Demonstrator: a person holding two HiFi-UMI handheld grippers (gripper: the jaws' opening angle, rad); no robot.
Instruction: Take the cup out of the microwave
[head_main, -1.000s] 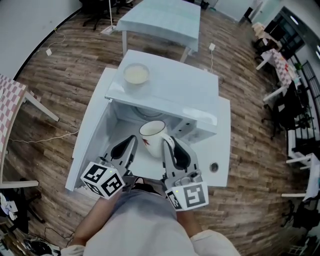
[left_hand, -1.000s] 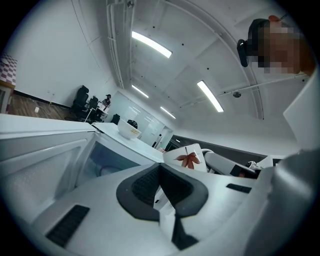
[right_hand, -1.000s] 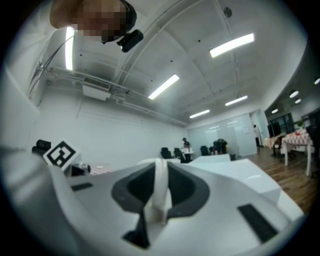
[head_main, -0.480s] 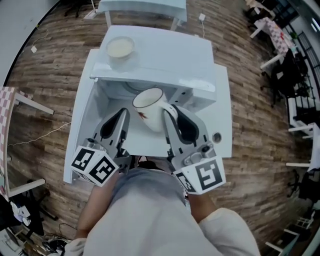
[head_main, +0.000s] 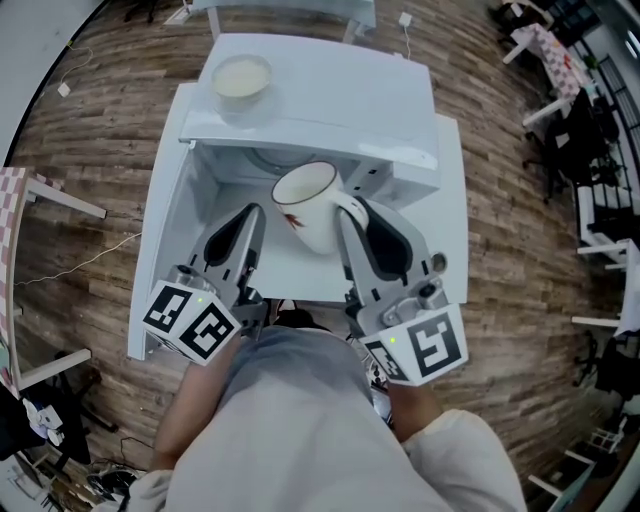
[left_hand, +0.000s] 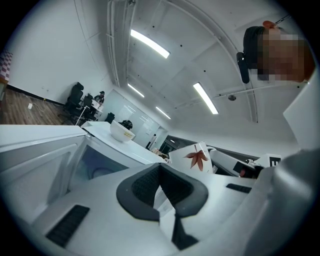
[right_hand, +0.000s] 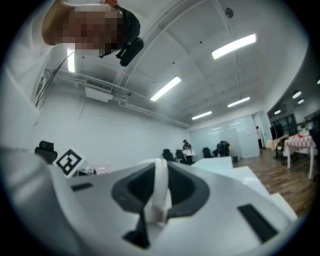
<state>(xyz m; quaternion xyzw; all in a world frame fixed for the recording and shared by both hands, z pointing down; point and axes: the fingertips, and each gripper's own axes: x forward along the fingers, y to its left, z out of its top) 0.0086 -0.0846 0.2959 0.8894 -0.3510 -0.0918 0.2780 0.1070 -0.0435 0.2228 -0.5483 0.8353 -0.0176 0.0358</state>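
Cup (head_main: 308, 206) — white, red leaf print — handle clenched in the right gripper (head_main: 358, 214); left gripper (head_main: 245, 222) closed, empty.

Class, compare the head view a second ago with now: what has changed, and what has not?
The right gripper has raised the cup slightly by its handle, in front of the microwave opening. Unchanged: that grip, the empty left gripper alongside, the bowl on top.

head: overhead, steeply down | gripper views: close along own jaws | shared: cup (head_main: 308, 205)
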